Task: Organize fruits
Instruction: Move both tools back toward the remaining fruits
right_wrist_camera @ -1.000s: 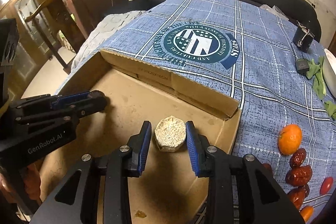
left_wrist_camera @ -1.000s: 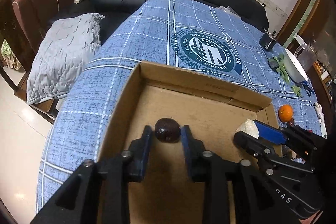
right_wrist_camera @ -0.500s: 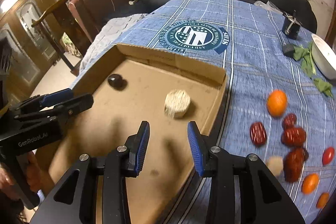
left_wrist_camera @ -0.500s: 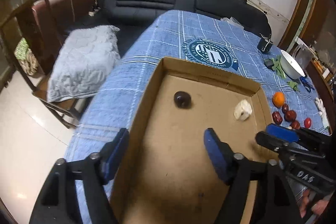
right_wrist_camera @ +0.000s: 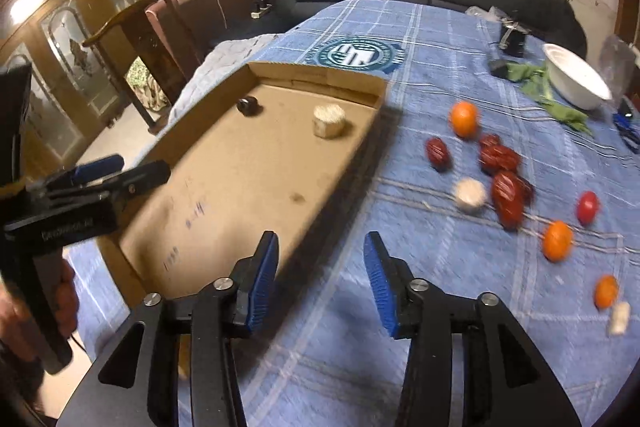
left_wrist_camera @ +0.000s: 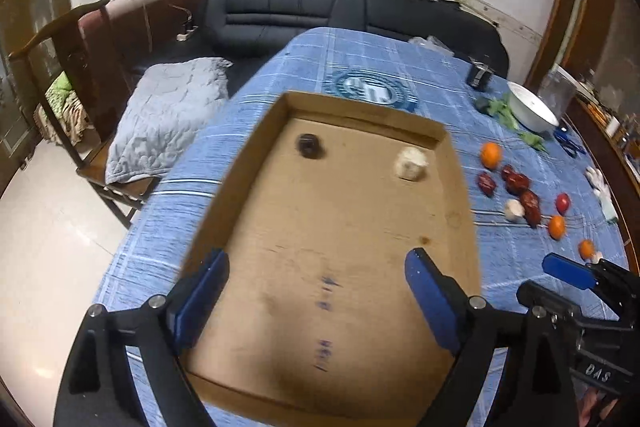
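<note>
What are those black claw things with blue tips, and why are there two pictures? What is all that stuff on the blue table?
They are handheld grabbers, one in each of a person's hands, and each carries a camera, so each picture looks along one claw. The left claw hangs over a cardboard box; the right claw is over the blue tablecloth beside the box. Both are opening with nothing between their blue pads. In the box lie a dark round fruit and a pale chunk. Out on the cloth wait oranges, red dates, a small red fruit and a white bowl.
</note>
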`<action>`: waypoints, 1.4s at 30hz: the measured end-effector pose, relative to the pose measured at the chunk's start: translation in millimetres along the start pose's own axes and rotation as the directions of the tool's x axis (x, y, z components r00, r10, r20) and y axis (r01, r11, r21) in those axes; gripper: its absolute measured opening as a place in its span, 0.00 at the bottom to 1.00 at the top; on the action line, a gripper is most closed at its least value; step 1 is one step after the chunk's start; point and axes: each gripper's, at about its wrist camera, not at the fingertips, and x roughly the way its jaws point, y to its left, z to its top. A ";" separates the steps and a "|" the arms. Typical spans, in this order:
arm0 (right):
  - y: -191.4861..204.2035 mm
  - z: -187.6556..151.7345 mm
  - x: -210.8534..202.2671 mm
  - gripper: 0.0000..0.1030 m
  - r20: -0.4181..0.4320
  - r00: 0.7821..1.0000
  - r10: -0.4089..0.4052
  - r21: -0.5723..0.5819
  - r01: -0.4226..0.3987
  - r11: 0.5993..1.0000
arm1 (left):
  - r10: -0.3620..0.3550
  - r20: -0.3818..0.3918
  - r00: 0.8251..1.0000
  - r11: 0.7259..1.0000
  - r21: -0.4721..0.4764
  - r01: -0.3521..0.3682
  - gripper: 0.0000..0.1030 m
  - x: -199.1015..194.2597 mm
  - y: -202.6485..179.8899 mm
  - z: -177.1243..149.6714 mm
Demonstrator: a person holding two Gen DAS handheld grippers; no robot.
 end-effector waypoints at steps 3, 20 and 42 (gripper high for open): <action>-11.1 -12.9 -16.1 0.55 0.021 0.999 -0.035 -0.003 0.035 0.999 | -0.024 -0.004 1.000 0.999 0.027 0.024 0.89 -5.5 -21.4 -4.1; -147.1 -80.4 -88.8 0.77 0.009 0.963 -0.270 0.155 0.266 0.951 | -0.108 -0.080 0.991 0.976 0.183 0.121 0.89 -11.5 -150.6 -31.9; -252.7 -93.1 -57.6 0.52 -0.044 0.987 -0.155 0.201 0.160 0.966 | -0.075 -0.179 0.981 0.963 0.242 0.118 0.89 -2.1 -219.7 -59.8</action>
